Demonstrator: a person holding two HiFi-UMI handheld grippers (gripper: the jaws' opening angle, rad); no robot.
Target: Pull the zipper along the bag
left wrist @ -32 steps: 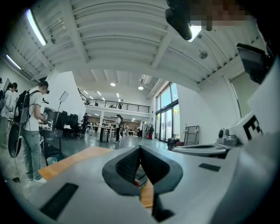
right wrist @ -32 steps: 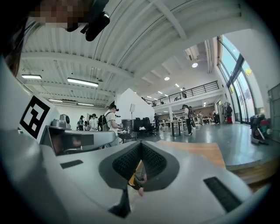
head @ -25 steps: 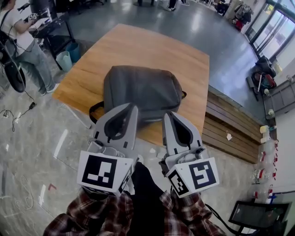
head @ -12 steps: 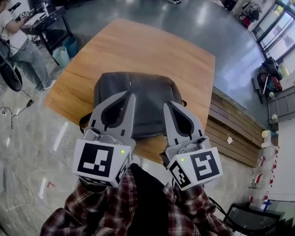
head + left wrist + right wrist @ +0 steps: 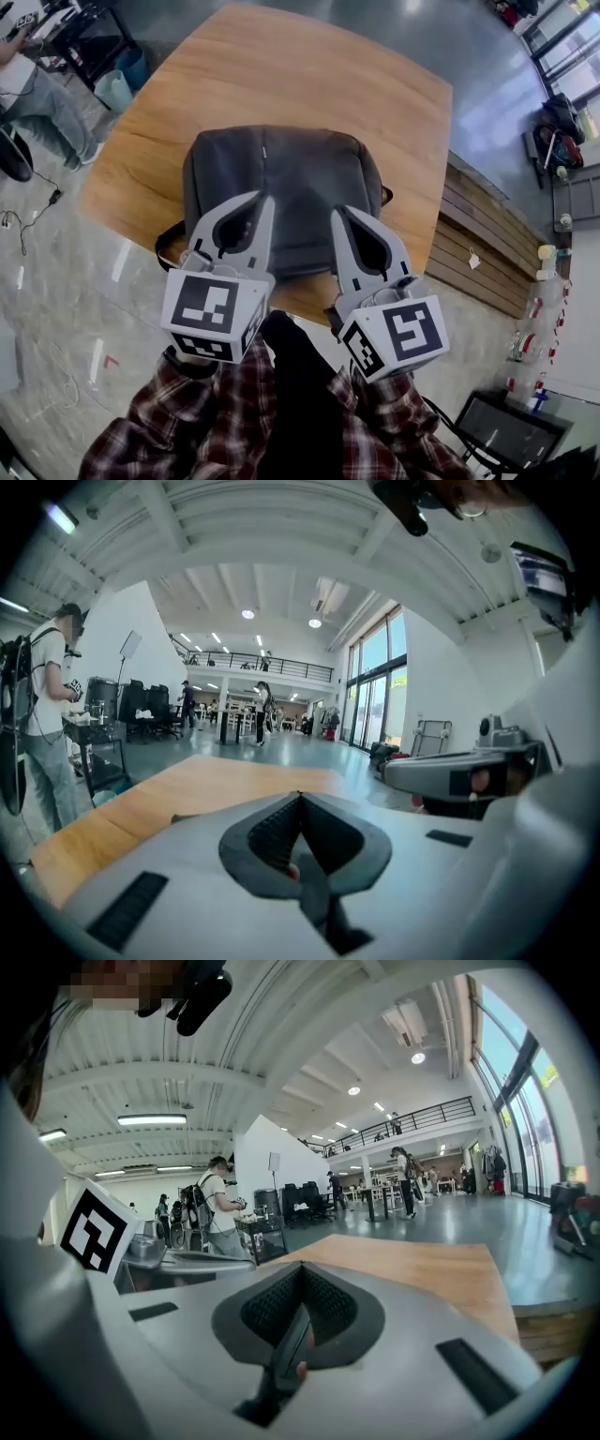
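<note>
**While both grippers hang closed, the bag lies flat on the table**

As you look down, the dark grey bag [image 5: 281, 178] lies flat on the wooden table [image 5: 309, 66], close to the table's near edge. One dark strap [image 5: 172, 251] loops off the bag's near left corner and hangs past the table edge. A faint line runs down the middle of the bag's upper face; you cannot tell from here whether it is the zipper, and no pull can be made out.

Your left gripper [image 5: 266, 198] points at the near part of the bag, left of its middle. Its own view shows the jaws pressed together at the tips [image 5: 300, 794] with nothing between them. Your right gripper [image 5: 336, 211] is beside it, right of the bag's middle. Its jaws are also closed tip to tip [image 5: 300, 1267] on nothing. The two grippers are side by side and apart from each other, each with its marker cube nearest you above your plaid sleeves [image 5: 197, 412]. From the head view you cannot tell whether either tip touches the bag or hangs above it.

Beyond the jaws, each gripper view shows the tabletop [image 5: 178, 794] running away into a large hall. A bystander [image 5: 33, 89] is off the table's far left corner, beside two blue bins [image 5: 120, 86].
</note>
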